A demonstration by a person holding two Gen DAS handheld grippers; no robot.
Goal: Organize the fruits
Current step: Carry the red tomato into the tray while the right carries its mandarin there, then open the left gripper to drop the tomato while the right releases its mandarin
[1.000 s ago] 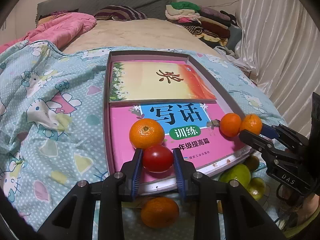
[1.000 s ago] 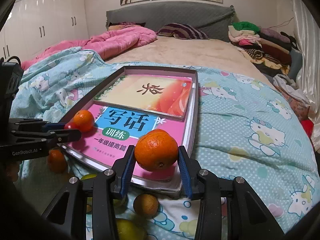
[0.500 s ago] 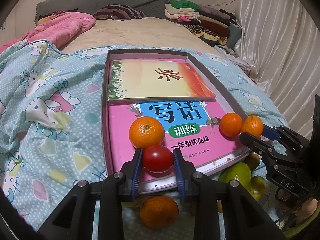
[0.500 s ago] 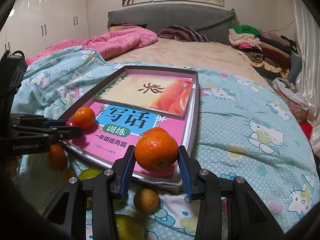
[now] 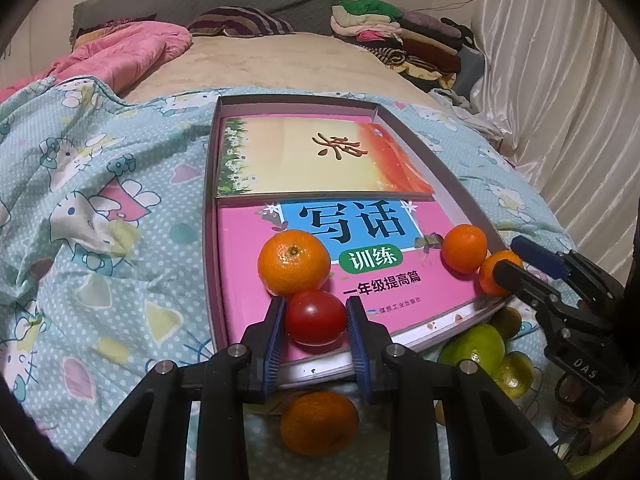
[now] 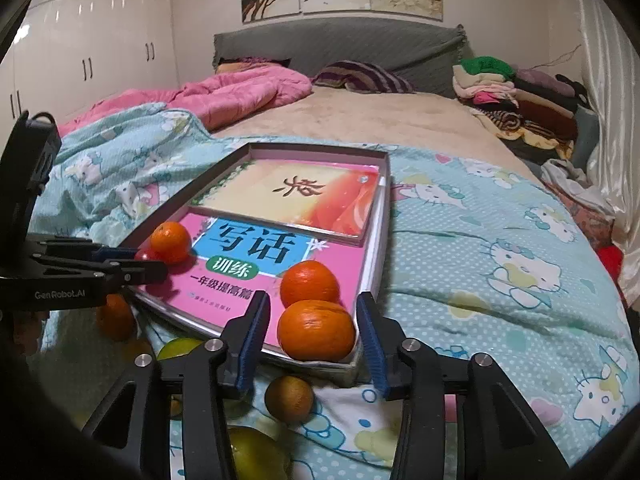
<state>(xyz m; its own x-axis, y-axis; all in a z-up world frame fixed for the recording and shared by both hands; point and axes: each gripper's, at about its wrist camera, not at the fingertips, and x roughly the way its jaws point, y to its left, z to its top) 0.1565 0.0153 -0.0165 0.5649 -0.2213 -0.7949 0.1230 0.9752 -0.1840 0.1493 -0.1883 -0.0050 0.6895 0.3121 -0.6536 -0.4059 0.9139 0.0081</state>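
Note:
A shallow grey tray holding books lies on the bed. My left gripper is shut on a red tomato at the tray's near edge, touching a large orange. My right gripper is open around an orange that rests on the tray's near right corner, with gaps on both sides. A second orange sits just behind it. In the left wrist view the right gripper shows beside those two oranges.
Loose fruit lies on the quilt below the tray: an orange, green fruits and a brownish one. A pink duvet and folded clothes lie farther back. Curtains hang on the right.
My right gripper has opened and the orange it held now rests on the tray's corner. My left gripper still holds the tomato, hardly moved.

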